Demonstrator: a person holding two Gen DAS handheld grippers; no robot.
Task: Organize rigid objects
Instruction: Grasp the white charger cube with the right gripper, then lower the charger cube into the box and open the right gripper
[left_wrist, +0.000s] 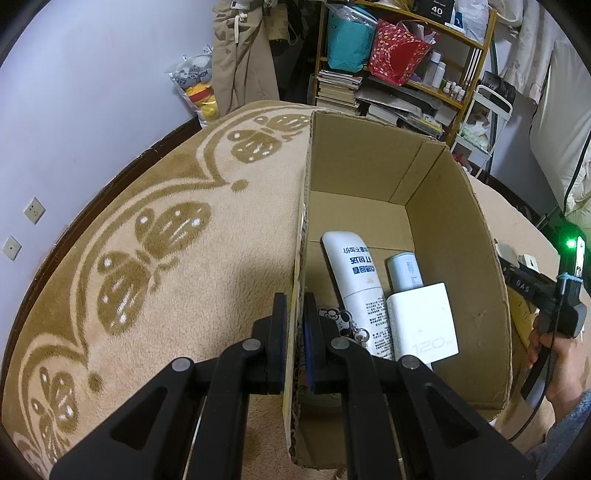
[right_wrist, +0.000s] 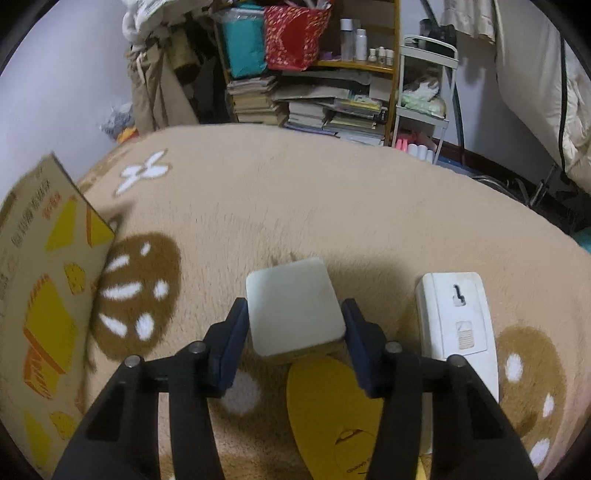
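Observation:
An open cardboard box (left_wrist: 461, 221) stands on the patterned rug. My left gripper (left_wrist: 295, 332) is shut on the box's left wall, one finger outside and one inside. Inside lie a white tube (left_wrist: 356, 280), a pale blue canister (left_wrist: 404, 271), a white 120W charger (left_wrist: 423, 323) and a keychain charm (left_wrist: 341, 321). In the right wrist view my right gripper (right_wrist: 293, 325) has its jaws around a white square charger block (right_wrist: 293, 306), touching both sides. The box's printed outer wall (right_wrist: 44, 288) is at the left.
A white rectangular device (right_wrist: 458, 325) lies right of the gripper, a yellow oval item (right_wrist: 332, 410) beneath it. A cluttered bookshelf (left_wrist: 388, 74) and a white cart (right_wrist: 424, 92) stand beyond the rug. The right gripper and hand (left_wrist: 546, 314) show beside the box.

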